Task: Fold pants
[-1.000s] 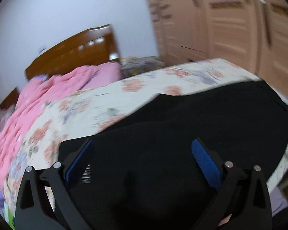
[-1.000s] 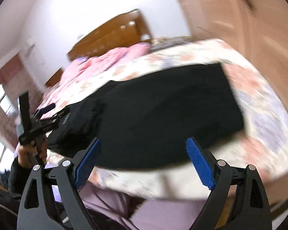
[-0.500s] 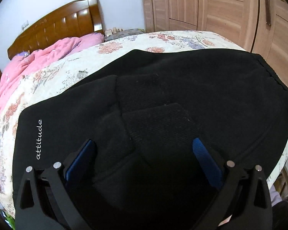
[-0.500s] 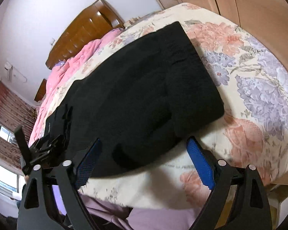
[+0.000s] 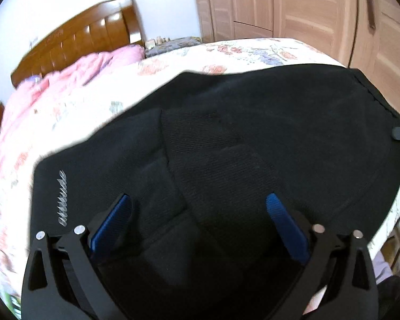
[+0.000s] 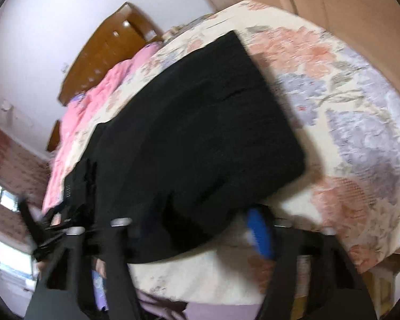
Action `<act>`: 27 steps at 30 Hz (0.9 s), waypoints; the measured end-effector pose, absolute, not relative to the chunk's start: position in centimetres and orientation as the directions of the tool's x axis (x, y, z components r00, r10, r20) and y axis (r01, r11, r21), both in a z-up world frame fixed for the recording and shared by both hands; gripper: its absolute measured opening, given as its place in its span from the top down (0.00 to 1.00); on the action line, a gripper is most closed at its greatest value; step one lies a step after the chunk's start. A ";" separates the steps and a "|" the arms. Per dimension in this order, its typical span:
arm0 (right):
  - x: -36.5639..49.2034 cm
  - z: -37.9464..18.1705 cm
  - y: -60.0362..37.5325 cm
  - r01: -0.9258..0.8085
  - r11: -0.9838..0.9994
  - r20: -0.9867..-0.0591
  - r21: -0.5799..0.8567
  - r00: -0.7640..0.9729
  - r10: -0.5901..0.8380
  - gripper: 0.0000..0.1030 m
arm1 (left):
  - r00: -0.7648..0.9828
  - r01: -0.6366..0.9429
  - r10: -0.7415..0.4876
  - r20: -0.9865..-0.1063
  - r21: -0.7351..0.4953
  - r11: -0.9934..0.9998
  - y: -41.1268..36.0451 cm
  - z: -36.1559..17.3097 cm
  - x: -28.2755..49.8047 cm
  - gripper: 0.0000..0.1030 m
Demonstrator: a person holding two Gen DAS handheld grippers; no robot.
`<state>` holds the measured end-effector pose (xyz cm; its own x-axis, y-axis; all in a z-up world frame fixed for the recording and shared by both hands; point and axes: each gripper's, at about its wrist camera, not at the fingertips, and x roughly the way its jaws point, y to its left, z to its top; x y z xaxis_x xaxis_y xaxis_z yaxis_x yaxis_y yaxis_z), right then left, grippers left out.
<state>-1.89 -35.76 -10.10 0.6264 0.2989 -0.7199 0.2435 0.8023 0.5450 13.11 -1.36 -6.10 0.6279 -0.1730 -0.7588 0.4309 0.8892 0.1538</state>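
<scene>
Black pants (image 5: 253, 138) lie partly folded on the floral bed (image 6: 360, 122). The left tongs (image 5: 197, 213), apart, have closed in over the waistband since a second ago; the right tongs (image 6: 200, 229), apart, dip toward the near hem, readying another fold.

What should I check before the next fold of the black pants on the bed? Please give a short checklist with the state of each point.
1. Black pants lie on the floral bedsheet: ok.
2. Left gripper open over the pants' near end: ok.
3. Right gripper open at the pants' near edge: ok, though blurred.
4. Either gripper holding cloth: cannot tell.
5. Pants lying flat: not ok, overlapping layers near the left gripper.
6. Pink blanket apart from the pants: ok.
</scene>
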 end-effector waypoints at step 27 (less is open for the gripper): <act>-1.4 -10.0 -35.3 0.180 0.864 -0.715 0.470 0.652 0.253 0.21 | 0.348 0.748 -0.387 -0.854 0.004 0.664 -24.6 -1.3 16.4 0.02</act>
<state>-1.38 -35.27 -10.01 0.6518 0.2534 -0.7148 0.1796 0.8641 0.4701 16.41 -24.63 -1.27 0.3482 -0.3868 -0.8539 0.7480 0.6637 0.0044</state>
